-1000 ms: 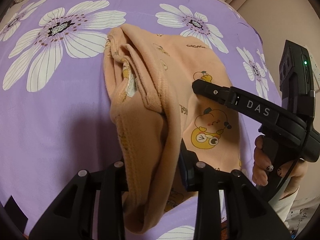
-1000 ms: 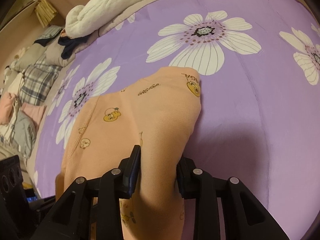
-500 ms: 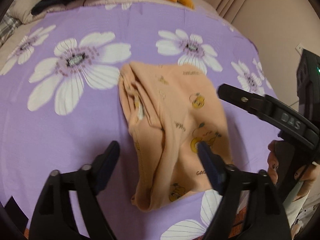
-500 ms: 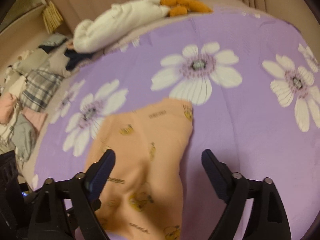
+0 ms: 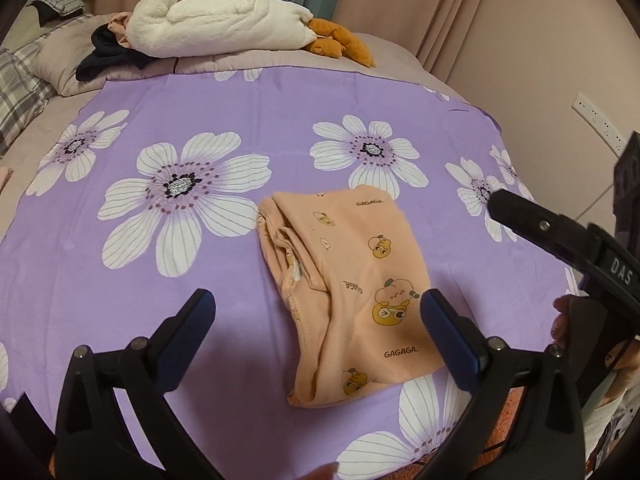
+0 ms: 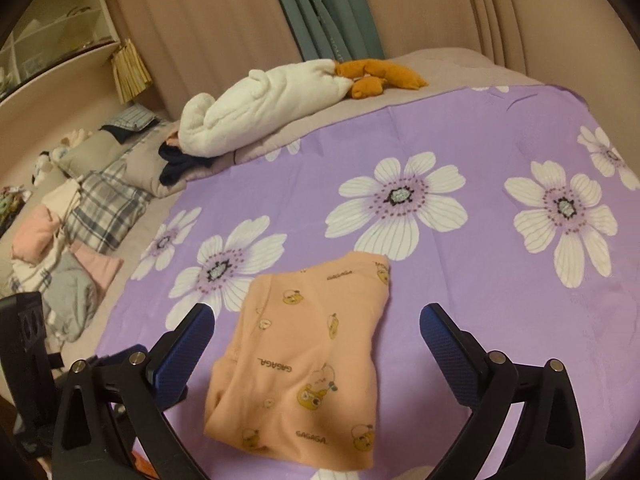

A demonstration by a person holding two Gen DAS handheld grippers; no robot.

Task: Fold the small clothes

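The folded peach cotton garment printed with cartoon ducks lies flat on the purple flowered bedsheet; left tool and right tool hover released above it.

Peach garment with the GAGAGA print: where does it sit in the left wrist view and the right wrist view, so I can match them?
Left wrist view: the peach garment lies folded right of centre on the purple floral sheet, layered edges on its left side.
Right wrist view: it lies low and centre, between the open fingers.
Shared landmark: the white plush pillow at the far side of the bed.
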